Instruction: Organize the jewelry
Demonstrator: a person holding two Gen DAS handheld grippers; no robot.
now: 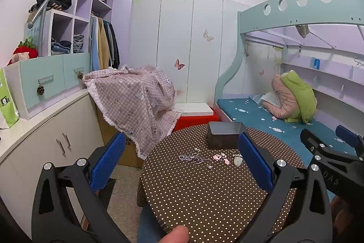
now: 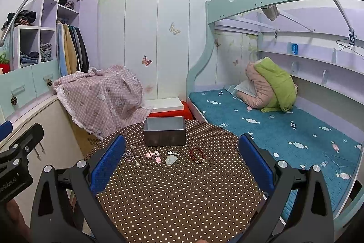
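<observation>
Jewelry [image 2: 159,155] on table [image 2: 182,197] ahead of both spread, empty fingers [image 2: 107,163], box [image 2: 165,131] behind.

A box [image 2: 164,131] sits at the back of the table [image 2: 177,193]. The jewelry [image 2: 163,155] lies in a row in front of it. The bed [image 2: 284,136] is to the right.

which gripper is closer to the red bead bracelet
Right. The red bead bracelet lies just ahead of the right gripper, toward its right finger. The left gripper hovers further left, over the purple cord end of the row.
</observation>
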